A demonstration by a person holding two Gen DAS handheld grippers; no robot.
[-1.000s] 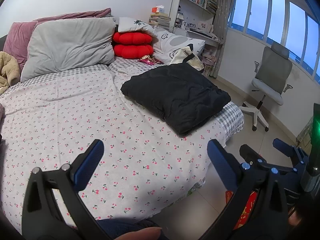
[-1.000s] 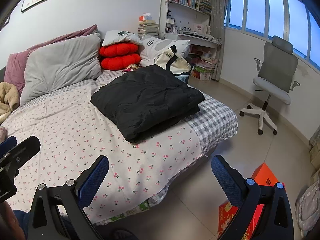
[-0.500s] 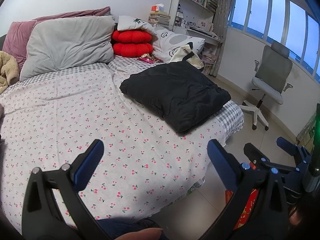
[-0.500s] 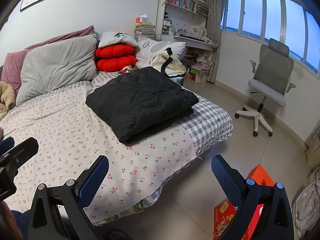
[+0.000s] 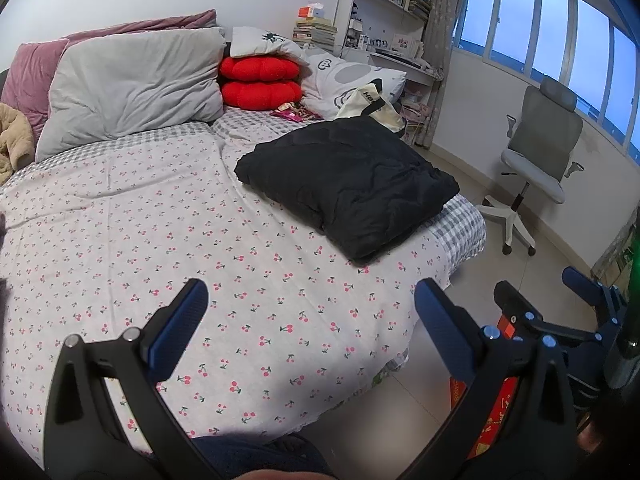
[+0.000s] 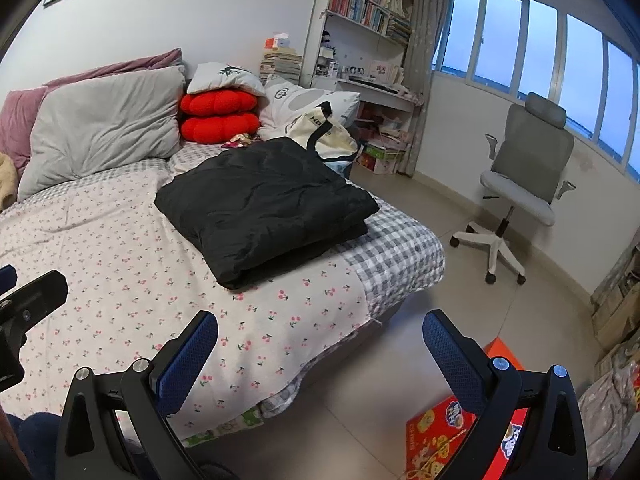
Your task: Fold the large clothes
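Observation:
A black padded jacket (image 5: 348,184) lies folded into a thick rectangle on the right side of the bed; it also shows in the right wrist view (image 6: 264,204). My left gripper (image 5: 312,316) is open and empty, held above the cherry-print sheet (image 5: 160,240) short of the jacket. My right gripper (image 6: 320,344) is open and empty, held over the bed's near corner and the floor, well back from the jacket. The right gripper also shows at the right edge of the left wrist view (image 5: 560,312).
Grey pillow (image 5: 132,84), red cushions (image 5: 260,84), and a tote bag (image 6: 324,136) sit at the bed's head. A grey office chair (image 6: 520,184) stands on the tiled floor at right. A red box (image 6: 460,420) lies on the floor by the bed.
Both grippers have drawn slightly back from the bed and tilted; the jacket has stayed folded and still. Both stay open.

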